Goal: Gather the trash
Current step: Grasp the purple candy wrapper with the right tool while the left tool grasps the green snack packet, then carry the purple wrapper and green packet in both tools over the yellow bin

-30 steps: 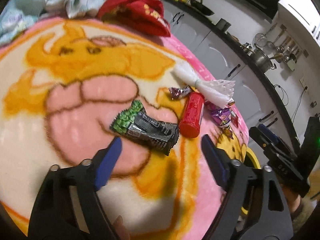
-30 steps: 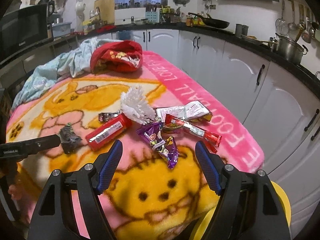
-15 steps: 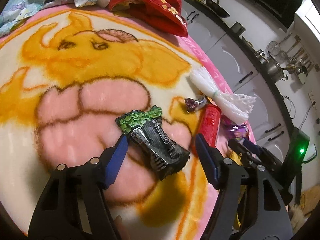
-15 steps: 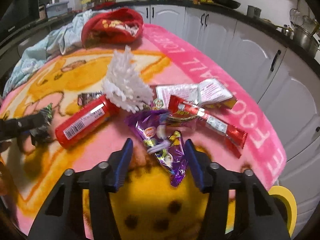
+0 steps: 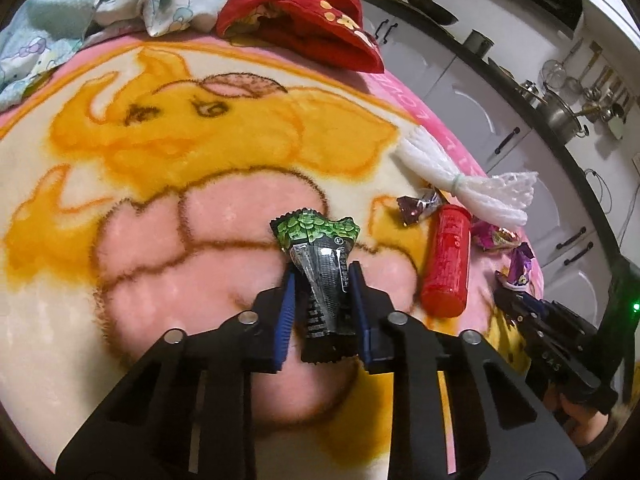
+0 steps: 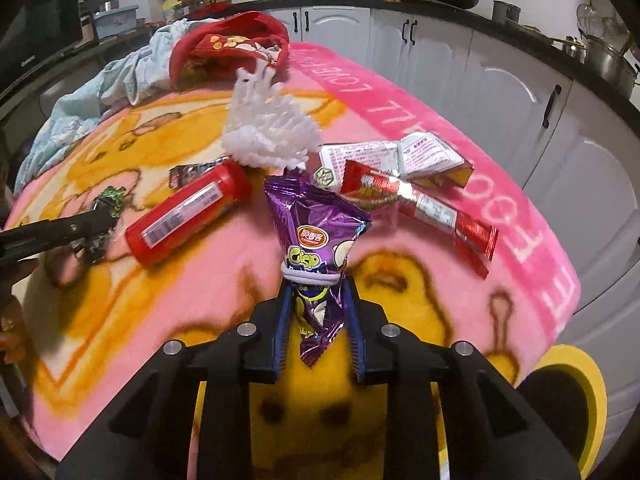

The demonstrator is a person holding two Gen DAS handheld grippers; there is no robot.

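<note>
A: Both grippers are lower and narrower than a second ago; each wrapper that lay ahead of the spread fingers now sits between them.

B: Left one?

A: Left gripper (image 5: 322, 280), jaws closing, blue pads pressing both sides of the crinkled black foil wrapper with a green printed end (image 5: 320, 256). Green end sticks out past the fingertips, black tail runs back between the fingers. Pinched.

B: Right?

A: Right gripper (image 6: 318, 294), jaws closing too, pads squeezing the narrow tail of the shiny purple snack bag (image 6: 316, 228). White elastic band (image 6: 312, 272) wraps the bag just ahead of the fingertips, and the fat end fans out beyond it.

B: Around them?

A: All on the pink and yellow cartoon fleece blanket (image 5: 120, 184). Red cylindrical plastic tube with a label (image 6: 188, 216) lies ahead and left of the right gripper, just right of the left gripper in the left wrist view. White foam net sleeve (image 6: 268, 136) is straight ahead of the right gripper, beyond the purple bag, touching the tube's far end. Long red foil stick wrapper (image 6: 424, 208) is ahead and right, overlapping a flattened white printed packet (image 6: 404, 156). Small dark twisted candy wrapper (image 5: 418, 208) sits just beyond the tube.

B: Far side?

A: Crumpled red cloth (image 5: 304, 20) and pale blue patterned fabric (image 5: 100, 8), well ahead of both.
</note>
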